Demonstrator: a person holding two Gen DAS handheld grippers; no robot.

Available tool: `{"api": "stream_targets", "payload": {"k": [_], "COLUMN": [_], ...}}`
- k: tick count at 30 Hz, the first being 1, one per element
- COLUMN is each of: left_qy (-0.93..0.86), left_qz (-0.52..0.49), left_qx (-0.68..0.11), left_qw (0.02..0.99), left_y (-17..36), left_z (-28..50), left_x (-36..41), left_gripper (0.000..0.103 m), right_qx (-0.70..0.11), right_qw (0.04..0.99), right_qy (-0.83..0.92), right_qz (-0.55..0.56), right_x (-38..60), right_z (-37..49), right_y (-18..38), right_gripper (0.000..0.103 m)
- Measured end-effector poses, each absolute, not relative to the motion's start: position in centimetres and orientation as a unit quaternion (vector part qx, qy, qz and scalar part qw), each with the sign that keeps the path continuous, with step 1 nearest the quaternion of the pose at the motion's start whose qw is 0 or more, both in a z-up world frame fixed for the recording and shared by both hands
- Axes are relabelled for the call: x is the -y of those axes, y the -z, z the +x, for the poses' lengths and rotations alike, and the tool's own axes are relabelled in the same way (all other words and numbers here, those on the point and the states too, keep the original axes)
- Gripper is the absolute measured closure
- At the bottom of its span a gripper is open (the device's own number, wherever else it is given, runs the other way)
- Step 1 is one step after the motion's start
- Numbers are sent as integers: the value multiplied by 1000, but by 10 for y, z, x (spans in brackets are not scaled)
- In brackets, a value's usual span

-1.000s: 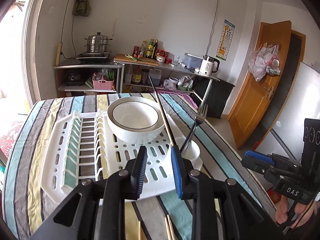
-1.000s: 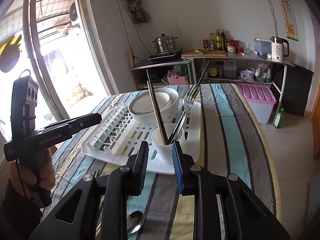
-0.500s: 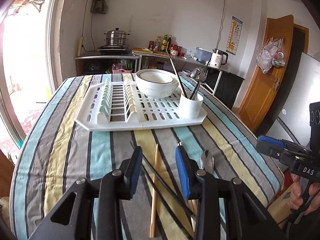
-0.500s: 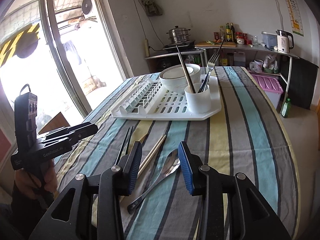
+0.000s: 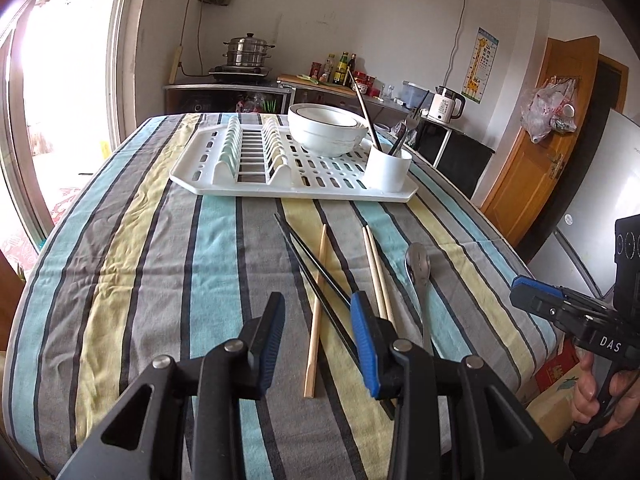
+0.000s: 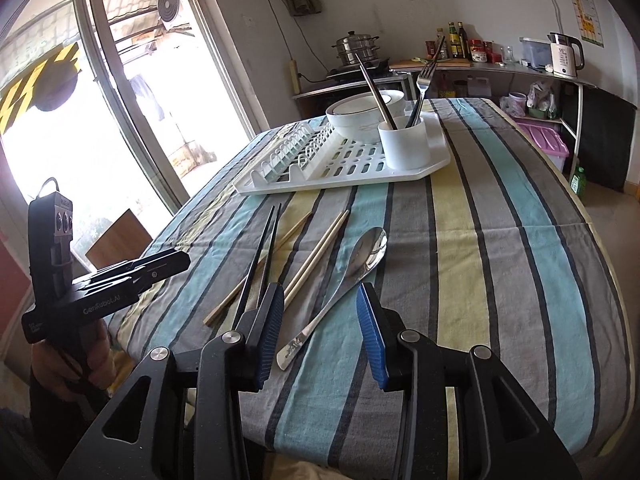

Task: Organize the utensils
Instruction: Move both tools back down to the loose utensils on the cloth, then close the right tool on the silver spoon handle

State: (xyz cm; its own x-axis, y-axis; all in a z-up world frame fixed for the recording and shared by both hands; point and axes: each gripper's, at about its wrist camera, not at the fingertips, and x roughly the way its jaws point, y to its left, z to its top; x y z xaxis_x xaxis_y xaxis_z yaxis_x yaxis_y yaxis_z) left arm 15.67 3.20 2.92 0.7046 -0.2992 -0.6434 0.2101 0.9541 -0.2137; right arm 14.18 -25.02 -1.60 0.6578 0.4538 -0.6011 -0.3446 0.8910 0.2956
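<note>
Left wrist view: left tool open over black chopsticks; right tool open, empty, above the spoon on the near table.

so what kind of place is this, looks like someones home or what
Most likely a home kitchen and dining room. A steamer pot sits on a stove by the wall, sauce bottles and an electric kettle line a counter, and a dish rack rests on a table with a striped cloth.
</note>
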Motion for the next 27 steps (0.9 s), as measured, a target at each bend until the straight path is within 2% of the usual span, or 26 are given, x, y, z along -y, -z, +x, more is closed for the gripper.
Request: {"api": "stream_targets", "payload": {"k": [14,27], "left_qy": [139,123], "left_qz": [-69,-98], "left_qx": [-385,-419], "left_qw": [910,894], "left_y": [-13,-1], "left_z": [175,233], "left_x": [-29,-33], "left_gripper": [67,67], "right_qx": [-377,-412], "right_qw": [900,886], "right_qy": [-205,-195], "right_qz": [79,89], "right_x": [247,257], "right_z": [162,216], "right_y": [34,53], "right_gripper": [64,64]}}
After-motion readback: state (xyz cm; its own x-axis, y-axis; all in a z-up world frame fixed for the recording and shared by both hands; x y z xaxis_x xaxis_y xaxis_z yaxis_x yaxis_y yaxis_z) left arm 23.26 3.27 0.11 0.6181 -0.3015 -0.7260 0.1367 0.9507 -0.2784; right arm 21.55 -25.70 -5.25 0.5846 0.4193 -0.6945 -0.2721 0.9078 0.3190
